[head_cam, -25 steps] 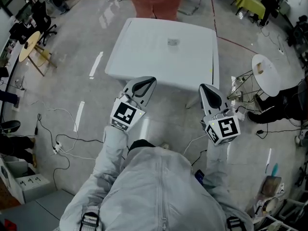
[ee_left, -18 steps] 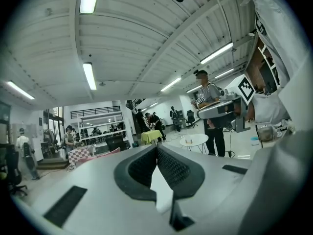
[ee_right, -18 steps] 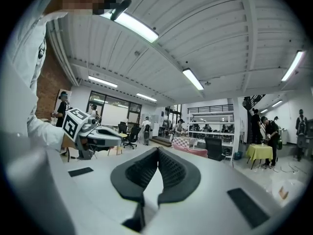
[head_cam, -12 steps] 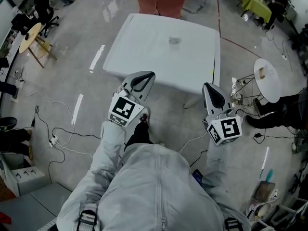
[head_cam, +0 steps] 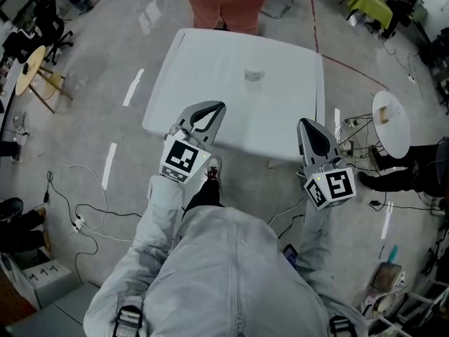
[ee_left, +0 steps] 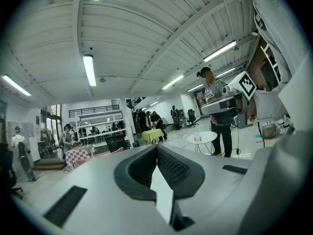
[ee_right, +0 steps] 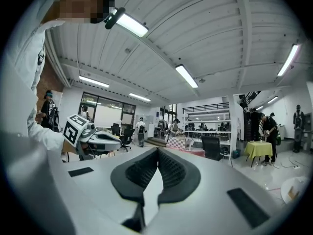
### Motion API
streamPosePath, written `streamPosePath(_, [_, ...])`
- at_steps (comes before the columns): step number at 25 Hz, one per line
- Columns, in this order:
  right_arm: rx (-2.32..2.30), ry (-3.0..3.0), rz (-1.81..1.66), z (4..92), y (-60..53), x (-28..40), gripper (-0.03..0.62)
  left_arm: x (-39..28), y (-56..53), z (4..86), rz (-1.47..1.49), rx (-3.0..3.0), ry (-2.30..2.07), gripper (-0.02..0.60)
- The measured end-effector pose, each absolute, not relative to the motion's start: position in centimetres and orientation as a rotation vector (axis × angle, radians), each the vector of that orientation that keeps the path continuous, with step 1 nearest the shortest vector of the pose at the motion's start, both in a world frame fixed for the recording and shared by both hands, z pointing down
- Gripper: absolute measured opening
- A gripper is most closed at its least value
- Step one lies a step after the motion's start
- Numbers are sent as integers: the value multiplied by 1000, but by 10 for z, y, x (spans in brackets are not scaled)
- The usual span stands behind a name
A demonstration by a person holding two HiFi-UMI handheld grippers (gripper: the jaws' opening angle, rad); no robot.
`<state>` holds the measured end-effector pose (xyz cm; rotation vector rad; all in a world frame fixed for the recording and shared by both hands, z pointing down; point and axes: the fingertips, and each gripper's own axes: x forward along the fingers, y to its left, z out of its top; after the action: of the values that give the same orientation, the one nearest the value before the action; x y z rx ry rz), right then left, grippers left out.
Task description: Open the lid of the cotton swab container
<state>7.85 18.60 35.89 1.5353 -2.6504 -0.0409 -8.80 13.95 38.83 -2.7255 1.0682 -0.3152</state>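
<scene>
The floor [head_cam: 84,125] is glossy grey concrete, crossed by white tape strips and thin loose cables [head_cam: 74,216]. At the bottom of the head view, grey padded sleeves [head_cam: 163,206] reach forward.

The left gripper [head_cam: 212,112] sits just left of centre frame, the right gripper [head_cam: 309,129] right of centre. Each has a smooth pale shell and a black-and-white marker cube [head_cam: 184,161] at its back. Both claws are pressed together with nothing between them. In the left gripper view the black knobbed rubber pads [ee_left: 172,168] meet tip to tip, and the right gripper view shows the same.

What has changed is the approach. Over the last second the white table [head_cam: 210,62] has slid down the frame. The left gripper's nose, which was at the near edge, now overlaps the tabletop, and the right gripper has come up to the near right corner. The jaws have stayed closed the whole time.

The table is square with rounded corners and has a matt, plastic-looking top. The cotton swab container [head_cam: 253,75] stands alone near the middle, in the upper centre of the frame and well apart from both grippers. It is small, pale and translucent, and too small to tell more. It appears only in the head view.

So this is probably still the walk-up. The reach has not begun, and the jaws would have to part before any grasp. Beyond the table, a pink seat [head_cam: 224,9] stands at the top edge.
</scene>
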Motion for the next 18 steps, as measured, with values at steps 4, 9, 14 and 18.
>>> streamPosePath(4, [1588, -2615, -19, 356, 128, 74, 34, -91, 81, 383, -323, -2742, 1019, 21])
streamPosePath(9, [1635, -2583, -9, 353, 71, 69, 34, -93, 21, 385, -350, -2771, 962, 21])
streamPosePath(14, [1659, -2541, 26, 360, 31, 72, 34, -84, -23, 390, -367, -2792, 906, 21])
streamPosePath(18, [1662, -2517, 31, 365, 3, 73, 34, -81, -52, 400, -393, -2810, 885, 21])
